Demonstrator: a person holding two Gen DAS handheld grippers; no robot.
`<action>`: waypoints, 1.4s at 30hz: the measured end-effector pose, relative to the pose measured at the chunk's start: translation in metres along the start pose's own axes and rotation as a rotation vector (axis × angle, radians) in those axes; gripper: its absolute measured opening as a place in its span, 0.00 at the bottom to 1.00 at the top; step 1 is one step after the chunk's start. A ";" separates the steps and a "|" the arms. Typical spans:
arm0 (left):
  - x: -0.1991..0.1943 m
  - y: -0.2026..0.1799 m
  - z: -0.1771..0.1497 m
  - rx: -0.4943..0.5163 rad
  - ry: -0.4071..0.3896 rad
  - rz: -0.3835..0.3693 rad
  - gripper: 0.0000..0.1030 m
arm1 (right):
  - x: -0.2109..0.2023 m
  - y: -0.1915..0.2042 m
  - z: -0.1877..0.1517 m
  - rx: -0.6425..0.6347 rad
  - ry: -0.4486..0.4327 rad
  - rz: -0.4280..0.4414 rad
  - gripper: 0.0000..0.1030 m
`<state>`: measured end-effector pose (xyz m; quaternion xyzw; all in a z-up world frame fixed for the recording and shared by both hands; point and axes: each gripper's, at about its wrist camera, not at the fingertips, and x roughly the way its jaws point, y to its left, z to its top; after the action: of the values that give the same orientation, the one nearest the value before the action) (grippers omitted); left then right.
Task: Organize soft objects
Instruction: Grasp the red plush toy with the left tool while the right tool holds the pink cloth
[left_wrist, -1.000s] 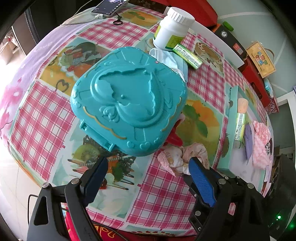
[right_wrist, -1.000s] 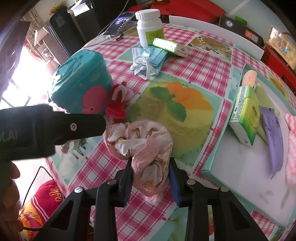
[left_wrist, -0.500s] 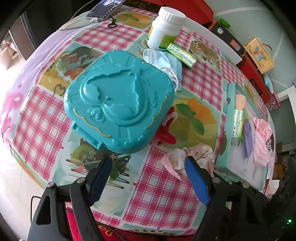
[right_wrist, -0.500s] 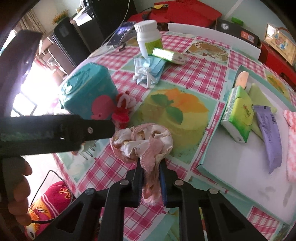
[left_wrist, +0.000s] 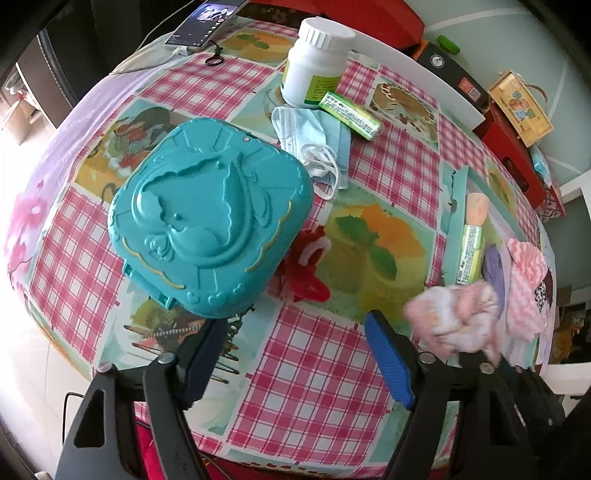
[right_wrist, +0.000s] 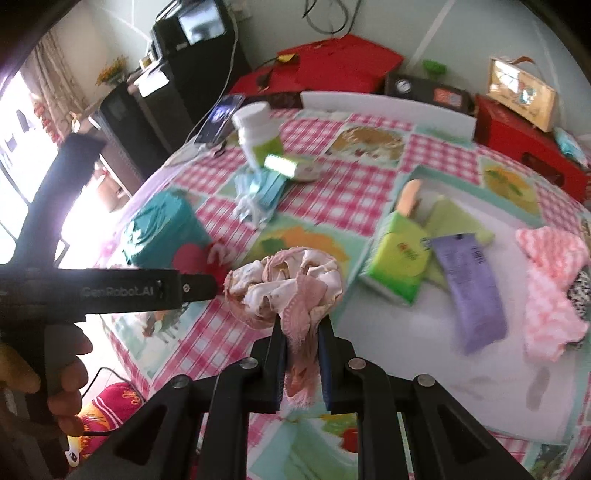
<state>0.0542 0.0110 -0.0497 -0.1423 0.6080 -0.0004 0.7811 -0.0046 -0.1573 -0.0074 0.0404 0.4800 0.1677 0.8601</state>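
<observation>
From the left wrist, the left gripper (left_wrist: 295, 354) hangs with jaws wide apart and empty above the checked tablecloth (left_wrist: 314, 369); the teal case (left_wrist: 210, 218) lies at 11 o'clock, the blurred pink cloth (left_wrist: 454, 317) at 3 o'clock. From the right wrist, the right gripper (right_wrist: 301, 350) pinches the pink cloth (right_wrist: 284, 288) tight, lifted beside the tray (right_wrist: 406, 332) at 2 o'clock.

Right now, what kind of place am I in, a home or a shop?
Most likely a home living or dining room: a table with a fruit-print checked tablecloth, a medicine bottle beside a charging phone, and a screen on a cabinet behind.
</observation>
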 end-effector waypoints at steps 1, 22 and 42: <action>0.001 0.000 0.000 -0.006 0.004 -0.004 0.70 | -0.001 -0.003 0.000 0.008 -0.005 0.000 0.16; 0.039 0.009 0.011 -0.298 0.006 -0.005 0.55 | -0.001 -0.024 -0.005 0.055 -0.019 0.024 0.16; 0.037 0.017 0.001 -0.283 0.025 -0.072 0.17 | 0.004 -0.028 -0.007 0.073 -0.002 0.011 0.16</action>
<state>0.0624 0.0213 -0.0889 -0.2728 0.6061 0.0554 0.7451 -0.0016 -0.1835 -0.0207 0.0745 0.4848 0.1547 0.8576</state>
